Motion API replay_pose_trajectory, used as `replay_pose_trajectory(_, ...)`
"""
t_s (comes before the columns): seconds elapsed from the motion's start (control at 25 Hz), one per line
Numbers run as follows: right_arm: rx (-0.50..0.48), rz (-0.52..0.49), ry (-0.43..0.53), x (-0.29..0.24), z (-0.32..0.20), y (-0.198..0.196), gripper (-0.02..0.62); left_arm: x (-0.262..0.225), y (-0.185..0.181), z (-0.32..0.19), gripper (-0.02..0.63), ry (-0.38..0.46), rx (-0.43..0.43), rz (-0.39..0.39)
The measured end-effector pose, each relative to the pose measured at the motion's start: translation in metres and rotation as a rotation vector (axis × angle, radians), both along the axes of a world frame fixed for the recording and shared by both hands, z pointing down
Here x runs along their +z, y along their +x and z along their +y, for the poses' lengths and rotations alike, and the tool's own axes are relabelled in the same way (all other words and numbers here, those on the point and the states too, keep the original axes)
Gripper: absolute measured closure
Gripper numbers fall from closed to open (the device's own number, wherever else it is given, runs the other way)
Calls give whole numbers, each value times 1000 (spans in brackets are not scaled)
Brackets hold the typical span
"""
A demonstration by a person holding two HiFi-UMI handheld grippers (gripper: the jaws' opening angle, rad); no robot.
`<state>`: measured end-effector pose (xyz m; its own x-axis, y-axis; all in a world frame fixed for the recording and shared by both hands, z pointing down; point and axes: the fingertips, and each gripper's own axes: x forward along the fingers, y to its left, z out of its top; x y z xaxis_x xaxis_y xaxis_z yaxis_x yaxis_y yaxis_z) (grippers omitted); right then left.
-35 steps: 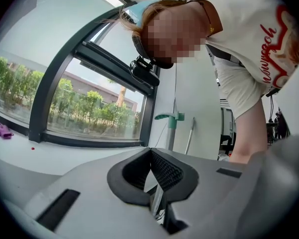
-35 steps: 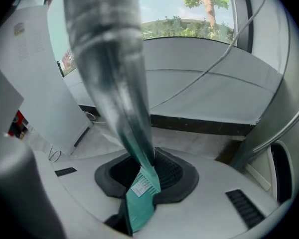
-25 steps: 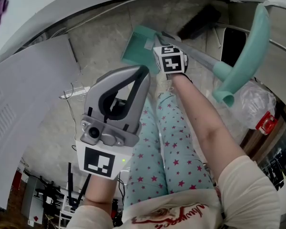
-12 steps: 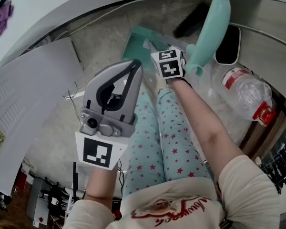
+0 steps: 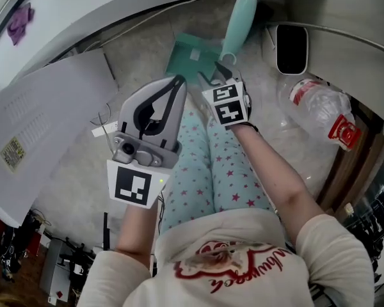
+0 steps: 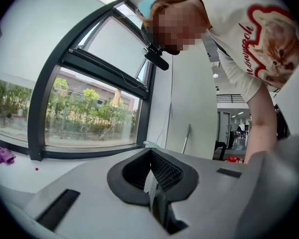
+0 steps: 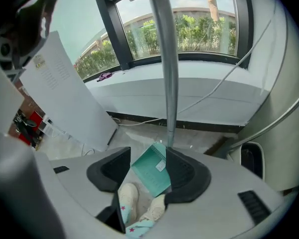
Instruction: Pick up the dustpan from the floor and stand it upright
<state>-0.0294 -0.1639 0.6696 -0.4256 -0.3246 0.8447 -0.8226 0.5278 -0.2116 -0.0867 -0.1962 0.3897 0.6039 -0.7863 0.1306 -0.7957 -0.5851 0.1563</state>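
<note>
Dustpan is standing on the floor just ahead of my shoes, teal pan down and grey shaft rising to the teal grip. A second ago that grip was tilting off to the right; now it is pointing nearly straight up. My right claw has just been opening, and its jaws are sitting wide apart. The shaft is passing just beyond the right-hand jaw and nothing is pressing on the pads, so I am no longer gripping the handle. Both hands are sitting higher over the floor than before. I am reading this as the upright step done and the release under way, though I cannot tell whether the dustpan is balancing by itself or leaning on something. My left claw is resting with its jaws together, carrying nothing.

As for writing, I am seeing a small white tag on the pan, a yellowish label on the white panel, a red label on the plastic bottle and red script on my shirt; none is coming through sharply enough to read.
</note>
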Motion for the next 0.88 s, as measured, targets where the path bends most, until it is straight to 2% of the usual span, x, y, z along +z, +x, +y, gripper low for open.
replay_pose_trajectory(0.16,-12,-33,-31,-63,19,2,364,-26,14,13,586,-18,27,22)
replay_pose_trajectory(0.28,8,-88,4,-122,23,0,365,-49,23,19,586,-14,50,30)
replay_pose_trajectory(0.44,61,-164,122,-208,11,3,376,-82,30,21,586,9,75,28)
replay_pose_trajectory(0.6,107,-186,271,-280,-9,12,526,-110,26,17,586,21,51,26)
replay_pose_trajectory(0.88,108,-233,508,-374,-37,7,557,-144,20,17,586,8,54,31)
